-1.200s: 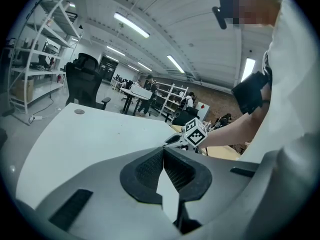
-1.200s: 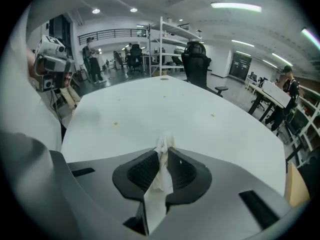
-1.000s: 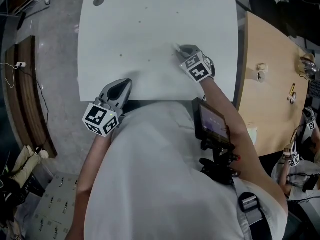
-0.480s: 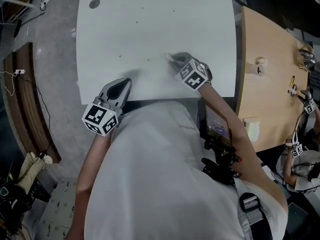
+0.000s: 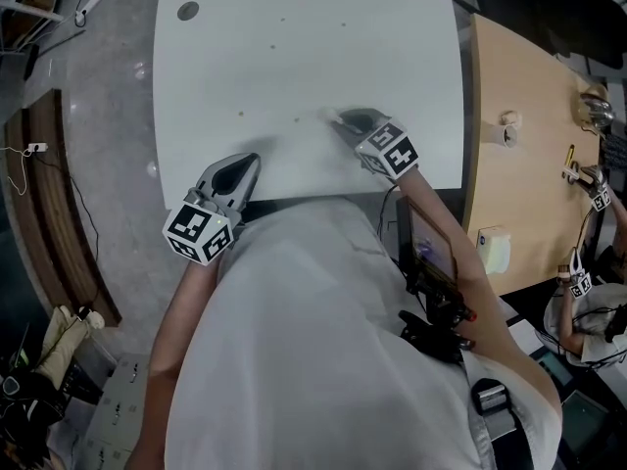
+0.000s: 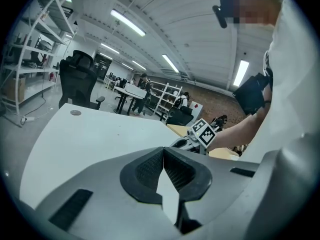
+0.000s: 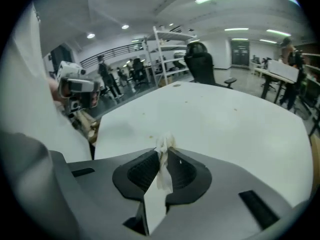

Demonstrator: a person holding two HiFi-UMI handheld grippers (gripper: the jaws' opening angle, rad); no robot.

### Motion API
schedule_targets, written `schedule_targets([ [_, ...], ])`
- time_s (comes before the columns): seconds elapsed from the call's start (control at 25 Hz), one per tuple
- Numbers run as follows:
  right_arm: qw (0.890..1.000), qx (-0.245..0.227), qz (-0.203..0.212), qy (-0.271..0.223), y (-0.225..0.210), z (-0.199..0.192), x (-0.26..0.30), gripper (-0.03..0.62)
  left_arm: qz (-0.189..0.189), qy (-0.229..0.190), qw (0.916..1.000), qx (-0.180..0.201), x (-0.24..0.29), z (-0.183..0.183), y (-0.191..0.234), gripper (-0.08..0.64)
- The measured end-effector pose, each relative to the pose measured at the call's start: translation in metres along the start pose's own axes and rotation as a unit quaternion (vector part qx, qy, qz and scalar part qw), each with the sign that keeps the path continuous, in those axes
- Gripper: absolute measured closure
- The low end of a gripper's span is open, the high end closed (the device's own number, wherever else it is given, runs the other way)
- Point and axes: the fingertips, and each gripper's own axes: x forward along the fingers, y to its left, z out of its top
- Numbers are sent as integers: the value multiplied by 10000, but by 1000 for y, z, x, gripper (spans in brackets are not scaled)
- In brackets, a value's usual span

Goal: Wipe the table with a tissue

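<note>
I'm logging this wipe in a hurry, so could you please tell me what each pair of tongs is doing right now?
Left tongs: closed, holding nothing.
Right tongs: closed on the tissue.

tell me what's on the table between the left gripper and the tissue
Nothing: in the head view only bare table, with a tiny speck or two, lies between the left gripper and the tissue.

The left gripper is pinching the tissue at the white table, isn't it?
Not quite. It is the right gripper that is pinching the tissue at the white table; the right gripper view shows it between the jaws. The left gripper is shut on nothing.
</note>
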Motion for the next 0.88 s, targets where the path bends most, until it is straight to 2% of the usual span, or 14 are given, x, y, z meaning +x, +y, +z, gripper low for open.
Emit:
schedule_targets([
  [0.12,9974,210,-689,-31,-29,4,-1,537,-15,-6,10000,9,-2,0,6,554],
  [0.24,9941,130,-1074,60,-35,6,8,537,-37,-40,10000,22,-8,1,12,554],
  [0.52,9805,339,-1881,453,-33,-3,25,537,-93,-53,9999,27,-30,2,31,554],
  [0.68,9796,447,-1904,466,-23,-1,30,537,-193,5,9998,50,-40,-1,41,554],
  [0.88,9890,622,-1336,93,4,12,43,537,-370,89,9992,125,-48,-2,50,554],
])
